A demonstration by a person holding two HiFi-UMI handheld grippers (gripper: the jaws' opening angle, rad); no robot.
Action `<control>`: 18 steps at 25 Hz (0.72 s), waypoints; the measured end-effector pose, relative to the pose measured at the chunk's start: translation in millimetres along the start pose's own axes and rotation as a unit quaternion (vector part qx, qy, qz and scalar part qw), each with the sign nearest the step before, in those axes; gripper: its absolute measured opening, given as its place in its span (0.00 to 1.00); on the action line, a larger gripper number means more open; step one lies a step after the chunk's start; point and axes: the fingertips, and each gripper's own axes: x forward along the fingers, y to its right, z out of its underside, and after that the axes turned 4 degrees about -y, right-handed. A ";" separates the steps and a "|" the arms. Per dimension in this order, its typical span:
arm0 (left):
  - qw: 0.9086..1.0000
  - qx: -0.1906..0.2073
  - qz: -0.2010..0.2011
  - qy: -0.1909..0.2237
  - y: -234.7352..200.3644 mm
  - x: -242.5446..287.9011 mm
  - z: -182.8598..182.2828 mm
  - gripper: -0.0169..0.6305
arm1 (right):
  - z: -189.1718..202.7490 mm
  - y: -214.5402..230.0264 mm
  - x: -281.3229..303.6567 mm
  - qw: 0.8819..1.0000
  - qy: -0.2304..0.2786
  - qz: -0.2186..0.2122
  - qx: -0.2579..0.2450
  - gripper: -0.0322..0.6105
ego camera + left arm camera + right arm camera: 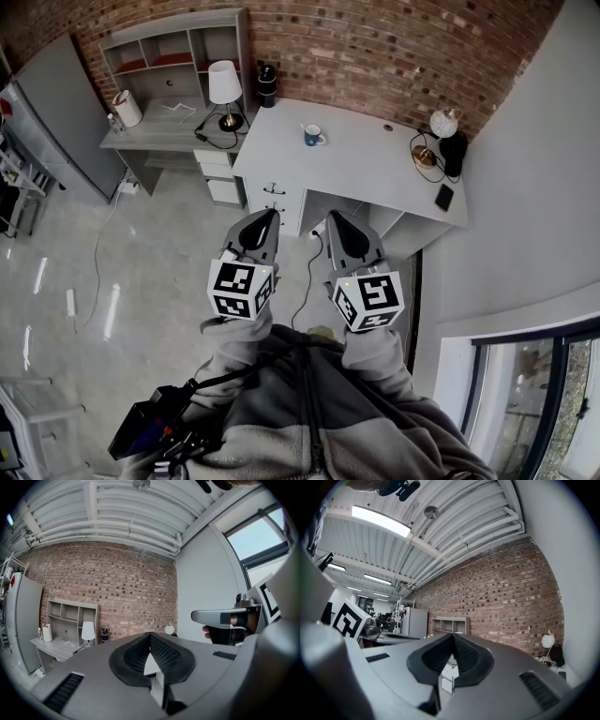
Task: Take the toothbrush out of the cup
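**Head view: both grippers held well apart from the cup**

Head view is angled steeply down on a person in a grey fleece. The left gripper and right gripper are held side by side in front of the torso, over the floor and well apart from the white tabletop. A blue cup is seen upright near the tabletop's back edge, w/ its handle toward the picture's right. The toothbrush is too small to be made out at this range.

Also on the tabletop: a globe lamp at the far right corner and a dark phone near the right edge. A second tabletop w/ a white-shade lamp and a shelf unit is set to the left, against the brick wall.

Left gripper view: jaws are seen closed tip to tip, nothing btw them; brick wall and shelf unit are seen beyond, right gripper at the picture's right. Right gripper view: jaws likewise together at the tips, nothing held.
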 end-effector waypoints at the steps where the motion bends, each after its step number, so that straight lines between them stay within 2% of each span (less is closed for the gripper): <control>1: 1.000 -0.001 -0.002 0.000 -2.0 0.4 1.4 0.03 | 2.4 0.7 1.9 1.000 -0.002 0.000 0.003 0.05; 12: 0.999 -0.026 -0.029 -0.012 -30.1 5.2 21.3 0.03 | 24.3 4.6 28.4 0.999 -0.029 -0.016 0.014 0.05; 18: 0.997 -0.031 -0.062 -0.018 -54.9 11.5 22.0 0.03 | 24.0 11.9 55.0 0.999 -0.028 -0.036 0.020 0.05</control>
